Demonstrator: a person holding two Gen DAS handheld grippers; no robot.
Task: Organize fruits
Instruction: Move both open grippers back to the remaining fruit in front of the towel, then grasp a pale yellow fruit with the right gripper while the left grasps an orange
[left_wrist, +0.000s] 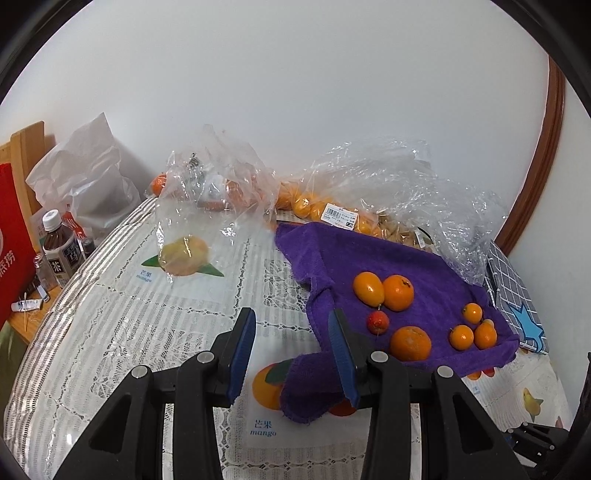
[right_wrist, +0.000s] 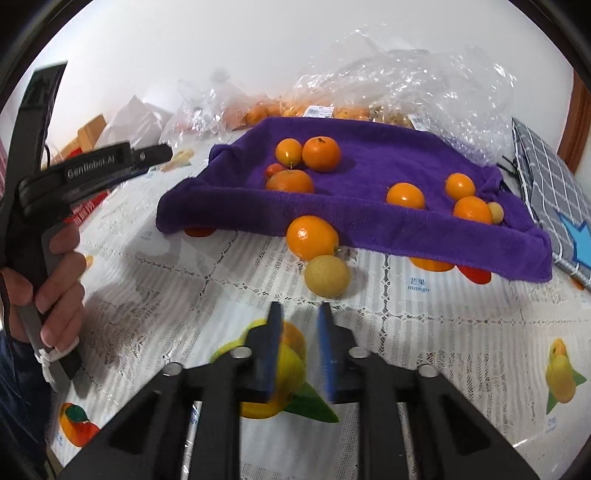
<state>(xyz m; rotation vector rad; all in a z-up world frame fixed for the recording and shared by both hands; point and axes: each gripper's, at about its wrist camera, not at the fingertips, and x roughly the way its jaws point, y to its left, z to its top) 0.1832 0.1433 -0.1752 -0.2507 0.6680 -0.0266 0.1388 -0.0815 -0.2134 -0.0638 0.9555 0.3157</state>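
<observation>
The right gripper (right_wrist: 298, 334) hovers low over the tablecloth (right_wrist: 155, 280) with its blue fingers parted and nothing between them. Just ahead of its tips lies a yellow fruit (right_wrist: 327, 276), touching an orange (right_wrist: 312, 237) that sits at the front edge of the purple towel (right_wrist: 369, 218). The left gripper (left_wrist: 291, 343), jaws apart and empty, is at the towel's near left corner, with a fold of cloth lying by its right finger. Farther on, atop the towel, lie more oranges (left_wrist: 398, 297), smaller kumquats (left_wrist: 461, 337) and a red fruit (left_wrist: 377, 322). Beyond them, clear plastic bags (left_wrist: 388, 184) of fruit rest against the wall.
</observation>
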